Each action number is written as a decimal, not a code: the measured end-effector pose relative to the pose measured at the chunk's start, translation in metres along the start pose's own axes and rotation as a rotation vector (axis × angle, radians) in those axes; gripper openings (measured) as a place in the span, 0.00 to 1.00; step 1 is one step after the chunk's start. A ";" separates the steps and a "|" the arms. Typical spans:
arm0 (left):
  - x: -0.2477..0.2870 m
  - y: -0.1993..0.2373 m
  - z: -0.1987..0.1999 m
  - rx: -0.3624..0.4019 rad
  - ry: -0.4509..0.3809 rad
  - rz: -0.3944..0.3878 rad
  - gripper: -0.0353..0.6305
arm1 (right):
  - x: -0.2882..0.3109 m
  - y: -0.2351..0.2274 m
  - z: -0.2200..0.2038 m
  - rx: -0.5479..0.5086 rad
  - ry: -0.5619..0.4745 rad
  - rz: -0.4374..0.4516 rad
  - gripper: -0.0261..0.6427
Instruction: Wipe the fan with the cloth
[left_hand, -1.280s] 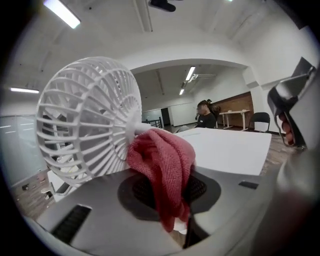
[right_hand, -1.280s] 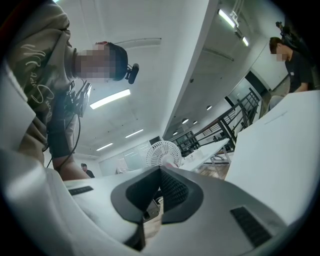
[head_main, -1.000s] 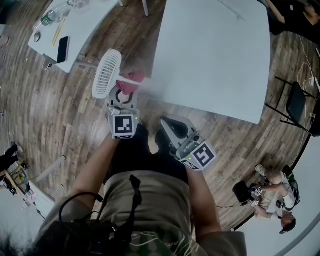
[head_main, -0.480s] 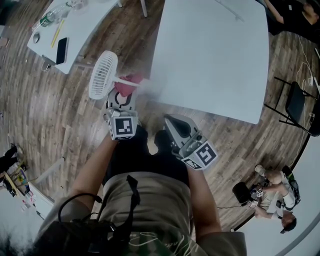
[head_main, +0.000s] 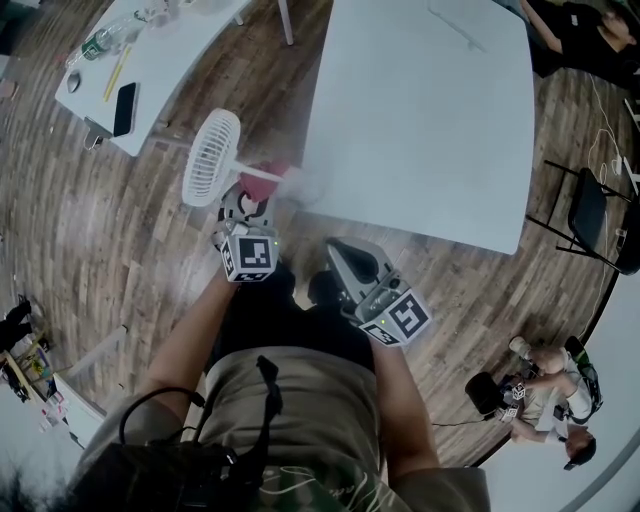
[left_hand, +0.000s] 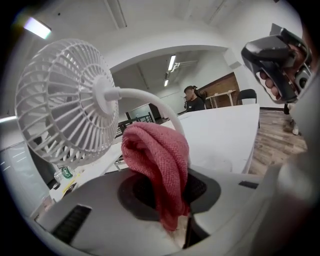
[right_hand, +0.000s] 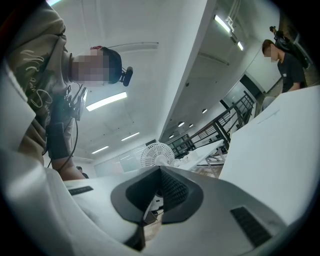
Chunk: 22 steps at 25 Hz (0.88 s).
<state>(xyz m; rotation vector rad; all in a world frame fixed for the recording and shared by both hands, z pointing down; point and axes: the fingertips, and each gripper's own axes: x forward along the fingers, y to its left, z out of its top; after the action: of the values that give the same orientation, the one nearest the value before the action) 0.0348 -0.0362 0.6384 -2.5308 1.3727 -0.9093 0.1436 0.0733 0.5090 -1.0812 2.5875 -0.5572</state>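
A small white fan (head_main: 210, 157) stands at the near left corner of the big white table (head_main: 420, 100), and its curved neck (head_main: 272, 171) runs right toward that corner. The left gripper view shows the fan's grille (left_hand: 60, 100) at upper left. My left gripper (head_main: 252, 198) is shut on a red cloth (head_main: 262, 183); the cloth (left_hand: 159, 160) bulges out of the jaws just below the neck, beside the grille. My right gripper (head_main: 350, 262) is shut on nothing and hangs back at my right. The right gripper view has the fan (right_hand: 157, 154) small and far off.
A second white table (head_main: 170, 45) at upper left carries a phone (head_main: 124, 95), a bottle (head_main: 92, 40) and small items. A folding chair (head_main: 590, 205) stands at the right. A person (head_main: 545, 385) crouches at lower right; the floor is wooden.
My left gripper has sunk a little with the cloth, which now sits below the fan's neck rather than across it. The right gripper has kept still.
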 end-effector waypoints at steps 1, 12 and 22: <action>0.002 -0.001 -0.003 0.009 -0.001 -0.005 0.21 | 0.001 0.000 -0.001 -0.004 -0.002 0.001 0.04; -0.009 0.021 0.013 -0.227 -0.058 -0.033 0.21 | 0.012 0.014 -0.002 0.000 -0.005 0.017 0.04; -0.016 0.025 0.047 -0.432 -0.028 -0.069 0.21 | 0.020 0.031 0.017 0.022 0.027 0.038 0.04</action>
<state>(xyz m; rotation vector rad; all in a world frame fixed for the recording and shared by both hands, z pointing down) 0.0360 -0.0458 0.5839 -2.9014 1.6319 -0.6371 0.1175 0.0753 0.4777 -1.0227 2.6130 -0.5940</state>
